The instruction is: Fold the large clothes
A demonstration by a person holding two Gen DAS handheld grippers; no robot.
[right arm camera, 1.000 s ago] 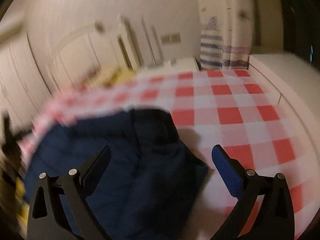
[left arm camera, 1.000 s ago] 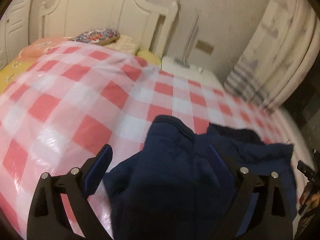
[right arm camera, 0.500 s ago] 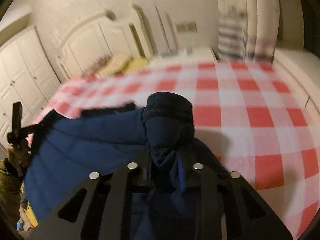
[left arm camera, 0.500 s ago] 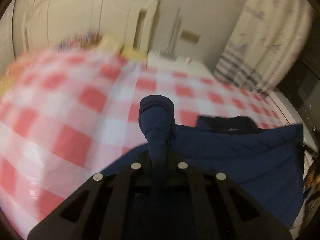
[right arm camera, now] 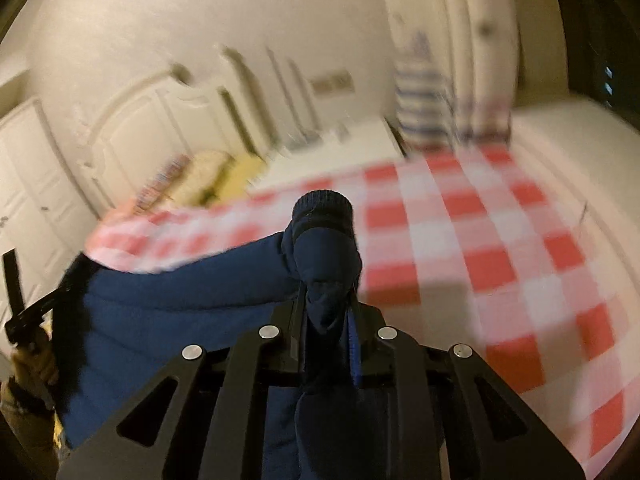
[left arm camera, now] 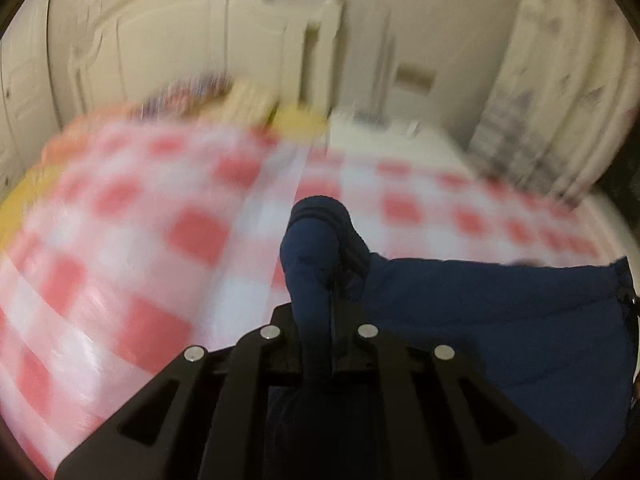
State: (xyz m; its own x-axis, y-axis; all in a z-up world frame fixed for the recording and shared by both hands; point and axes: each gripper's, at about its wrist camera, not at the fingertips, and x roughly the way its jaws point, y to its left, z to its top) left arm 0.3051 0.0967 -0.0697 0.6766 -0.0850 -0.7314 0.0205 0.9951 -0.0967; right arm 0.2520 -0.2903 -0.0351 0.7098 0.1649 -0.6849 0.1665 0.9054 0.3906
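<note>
Gripping a cuff apiece, the left tool (left arm camera: 320, 300) and right tool (right arm camera: 326, 312) pinch the jacket (left arm camera: 500, 320), which spans between them over the bed (right arm camera: 500, 240). Next, probably: carry both sleeves across the body evenly.

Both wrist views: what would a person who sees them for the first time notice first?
First, the dark blue garment, stretched between the two views, with a ribbed cuff standing up at the centre of each. The left hand-held gripper and the right hand-held gripper are each shut on a sleeve end. Behind lies the red-and-white checked cover on the bed, with a cream headboard at its far end.
</note>
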